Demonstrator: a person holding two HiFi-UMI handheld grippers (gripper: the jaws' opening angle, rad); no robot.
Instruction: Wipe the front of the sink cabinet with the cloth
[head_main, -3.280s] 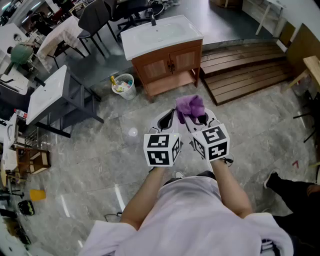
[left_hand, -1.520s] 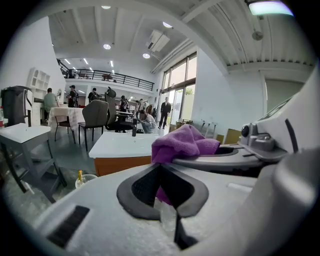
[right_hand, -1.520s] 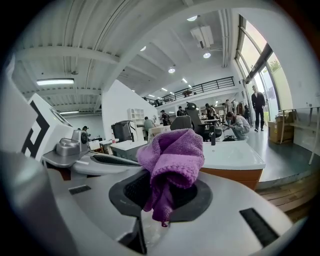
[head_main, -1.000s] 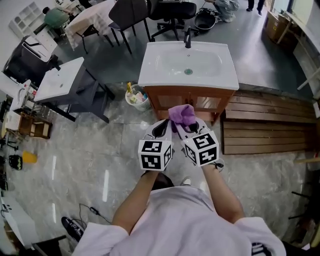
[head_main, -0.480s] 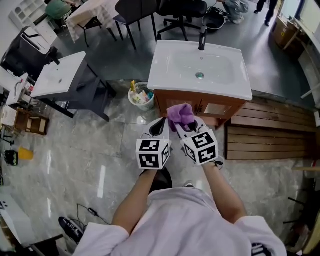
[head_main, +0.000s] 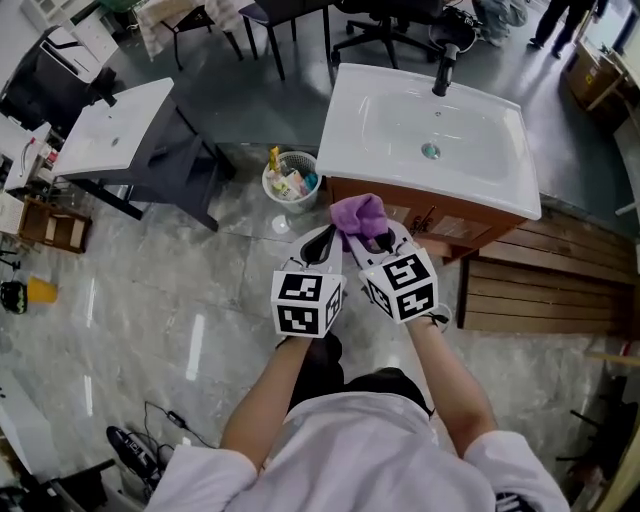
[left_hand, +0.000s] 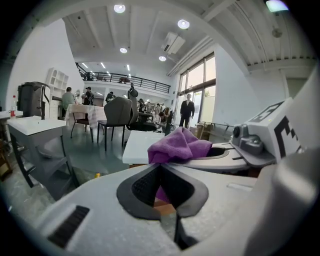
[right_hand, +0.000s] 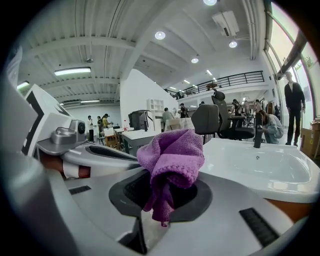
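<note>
Change: sink cabinet (head_main: 447, 228) was brought much nearer in head view vs 3.3 s ago; approach was made on foot, and the front now sat just beyond the gripper tips.
R gripper (right_hand: 160, 195): jaws were clamped on the purple cloth (right_hand: 172, 160), which was bunched above the pads with a tail hanging below. Grip was unchanged since the earlier frames.
L gripper (left_hand: 162, 187): jaws were closed together and nothing was seen gripped; it was held just beside the R one.
Cloth pos: held in air at about countertop-edge level, not yet touching the wood front.
Basin (head_main: 430, 130): white top overhung the doors.
Waste bin (head_main: 290, 185): stood left of the cabinet.
Task impl: approach judged nearly done, wiping not started; cloth would likely need lowering onto the doors.
</note>
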